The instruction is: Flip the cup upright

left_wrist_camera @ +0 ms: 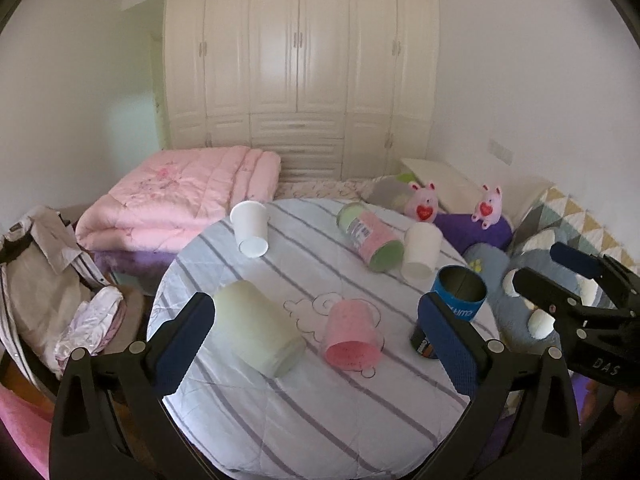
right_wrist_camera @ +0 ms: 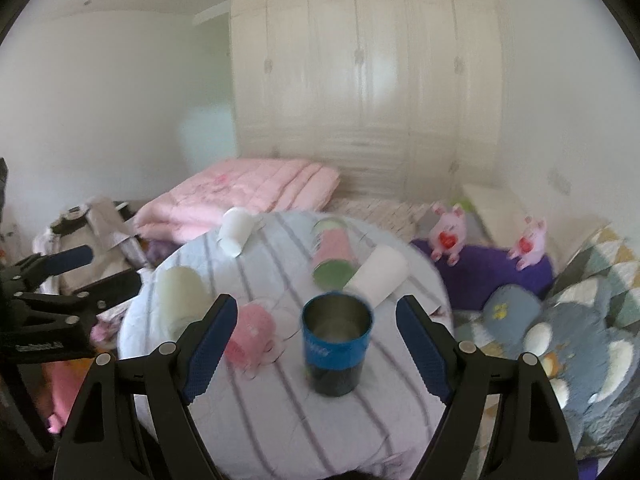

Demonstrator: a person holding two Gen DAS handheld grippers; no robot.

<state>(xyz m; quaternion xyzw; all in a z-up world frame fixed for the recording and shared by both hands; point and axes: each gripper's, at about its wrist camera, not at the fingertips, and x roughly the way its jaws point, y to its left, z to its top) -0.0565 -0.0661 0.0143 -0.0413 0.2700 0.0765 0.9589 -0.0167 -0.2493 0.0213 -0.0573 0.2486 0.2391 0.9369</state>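
A blue metal cup (right_wrist_camera: 336, 344) stands upright, mouth up, on the round striped table (right_wrist_camera: 280, 420); it also shows at the table's right edge in the left wrist view (left_wrist_camera: 458, 294). My right gripper (right_wrist_camera: 316, 340) is open, its jaws wide on either side of the blue cup without touching it. My left gripper (left_wrist_camera: 316, 340) is open and empty above the table's near side. Between its jaws lie a pale green cup (left_wrist_camera: 258, 332) and a pink cup (left_wrist_camera: 352, 338), both on their sides.
Farther back lie a white paper cup (left_wrist_camera: 250, 228), a pink-and-green canister (left_wrist_camera: 370, 240) and another white cup (left_wrist_camera: 420, 252), all tipped over. A pink quilt (left_wrist_camera: 176, 200), plush toys (left_wrist_camera: 424, 202) and cushions (left_wrist_camera: 560, 264) surround the table. The right gripper shows at the right edge (left_wrist_camera: 568, 280).
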